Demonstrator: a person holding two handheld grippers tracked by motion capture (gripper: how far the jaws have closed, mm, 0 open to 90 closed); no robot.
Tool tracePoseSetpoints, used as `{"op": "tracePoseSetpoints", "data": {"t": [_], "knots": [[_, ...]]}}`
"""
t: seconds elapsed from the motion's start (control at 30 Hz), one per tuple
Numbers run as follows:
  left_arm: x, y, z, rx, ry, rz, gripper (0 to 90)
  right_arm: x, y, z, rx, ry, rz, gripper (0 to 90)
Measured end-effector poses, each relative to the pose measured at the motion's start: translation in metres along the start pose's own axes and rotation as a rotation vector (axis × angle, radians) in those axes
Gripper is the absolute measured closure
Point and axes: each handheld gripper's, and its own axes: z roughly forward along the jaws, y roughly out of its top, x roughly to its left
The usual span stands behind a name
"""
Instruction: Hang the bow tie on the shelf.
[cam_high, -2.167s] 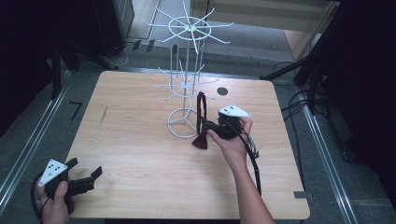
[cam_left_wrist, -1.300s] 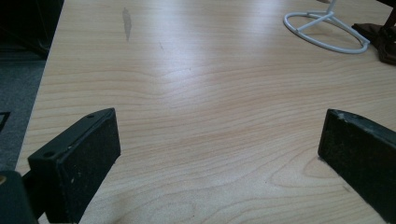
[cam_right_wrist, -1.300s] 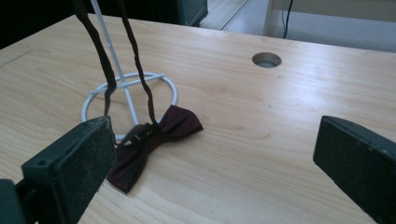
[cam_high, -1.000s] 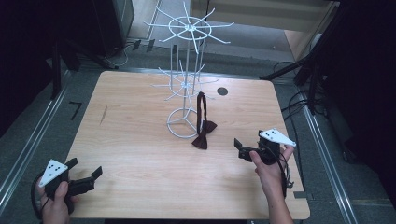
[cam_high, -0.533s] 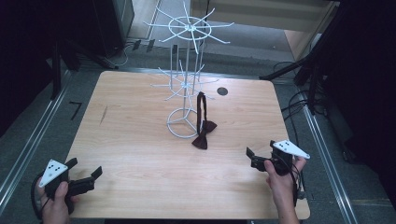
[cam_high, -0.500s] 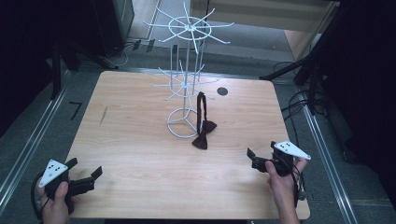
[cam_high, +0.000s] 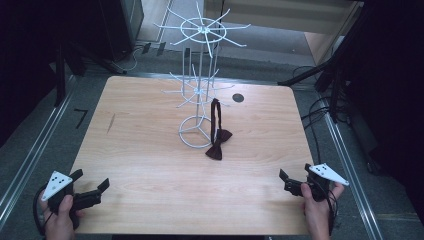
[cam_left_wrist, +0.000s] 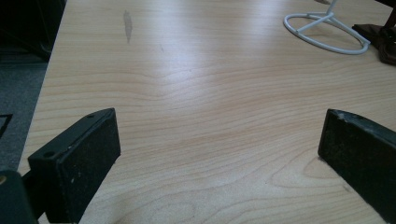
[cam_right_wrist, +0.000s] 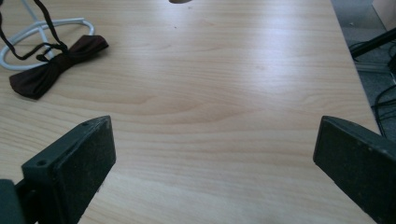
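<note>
Bare tabletop (cam_high: 150, 150) separates both grippers, jaws spread empty, from the bow tie (cam_high: 218, 145) hanging on the wire stand (cam_high: 200, 90).

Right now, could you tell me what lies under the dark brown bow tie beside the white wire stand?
The dark brown bow tie rests on the light wooden table, its strap rising to the white wire stand. Whether it overlaps the stand's ring base is hidden.

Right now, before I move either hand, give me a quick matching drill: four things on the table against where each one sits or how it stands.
Things:
1. bow tie
2. white wire rack
3. left gripper
4. right gripper

Places or states:
a. near right corner, jaws open
b. stands upright mid-table
c. strap hooked on a rack arm, bow resting on the wood
d. near left corner, jaws open

Pairs: 1-c, 2-b, 3-d, 4-a
</note>
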Motion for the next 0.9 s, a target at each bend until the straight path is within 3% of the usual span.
{"op": "tracePoseSetpoints", "data": {"t": [0.47,0.9], "knots": [[0.0,0.0,0.0,0.004,0.0,0.003,0.0,-0.034,-0.022,-0.03,-0.027,-0.05,0.067,0.0],[0.001,0.001,0.001,0.011,-0.006,-0.002,0.0,-0.045,-0.043,-0.031,-0.01,-0.093,0.062,0.0]]}}
